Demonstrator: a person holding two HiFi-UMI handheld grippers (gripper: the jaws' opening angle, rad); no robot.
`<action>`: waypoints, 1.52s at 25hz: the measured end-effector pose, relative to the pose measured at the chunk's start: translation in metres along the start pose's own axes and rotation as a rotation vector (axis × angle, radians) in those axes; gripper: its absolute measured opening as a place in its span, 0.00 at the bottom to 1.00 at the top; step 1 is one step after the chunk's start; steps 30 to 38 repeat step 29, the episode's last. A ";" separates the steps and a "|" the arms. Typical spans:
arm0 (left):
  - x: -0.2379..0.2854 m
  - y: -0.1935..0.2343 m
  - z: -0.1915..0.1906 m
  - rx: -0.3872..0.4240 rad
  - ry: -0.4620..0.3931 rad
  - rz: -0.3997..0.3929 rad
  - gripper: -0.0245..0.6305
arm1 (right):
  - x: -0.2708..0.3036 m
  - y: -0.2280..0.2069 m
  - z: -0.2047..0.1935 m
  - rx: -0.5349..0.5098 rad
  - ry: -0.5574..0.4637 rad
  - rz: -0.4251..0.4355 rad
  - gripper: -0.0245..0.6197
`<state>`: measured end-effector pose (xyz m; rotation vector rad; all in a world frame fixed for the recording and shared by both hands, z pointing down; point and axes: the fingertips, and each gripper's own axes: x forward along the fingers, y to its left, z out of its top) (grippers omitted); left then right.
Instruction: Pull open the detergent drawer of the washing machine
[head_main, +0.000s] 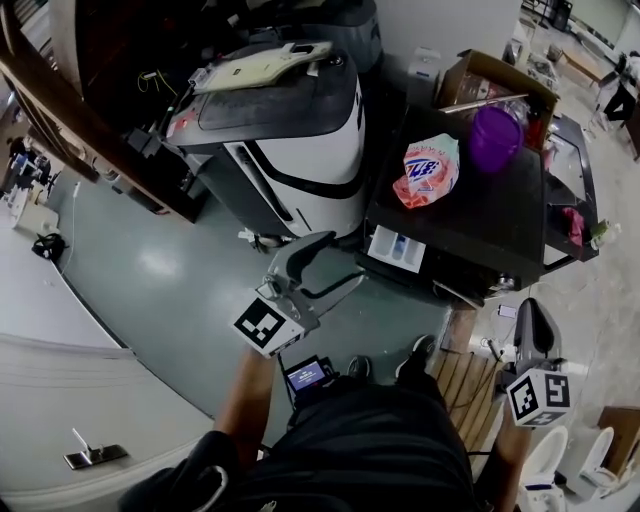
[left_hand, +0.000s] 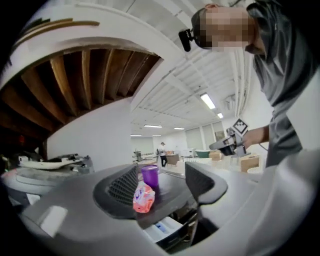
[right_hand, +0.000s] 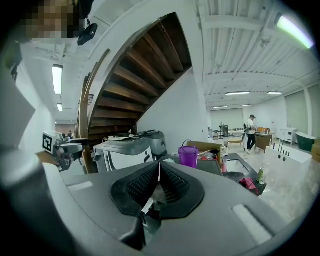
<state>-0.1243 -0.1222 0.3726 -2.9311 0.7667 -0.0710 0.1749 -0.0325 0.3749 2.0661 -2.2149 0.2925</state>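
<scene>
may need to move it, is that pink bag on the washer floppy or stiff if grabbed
Probably floppy: the pink bag looks crumpled and slumped on the washer top, so it would likely sag when gripped. Lying flat, it seems unlikely to roll.

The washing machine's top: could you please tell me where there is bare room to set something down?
The front half of the washing machine's top is bare, from the pink bag across to the red item at its right edge. The back is crowded by the purple cup and the cardboard box behind it.
</scene>
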 end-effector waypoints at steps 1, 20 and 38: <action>-0.003 0.003 0.004 0.009 0.016 0.037 0.53 | -0.002 0.001 0.001 -0.004 -0.008 0.001 0.05; -0.047 0.009 0.028 0.291 0.071 0.171 0.51 | -0.025 0.016 0.001 -0.054 -0.007 -0.040 0.05; -0.051 0.009 0.019 0.274 0.072 0.156 0.51 | -0.028 0.020 -0.003 -0.058 0.005 -0.048 0.05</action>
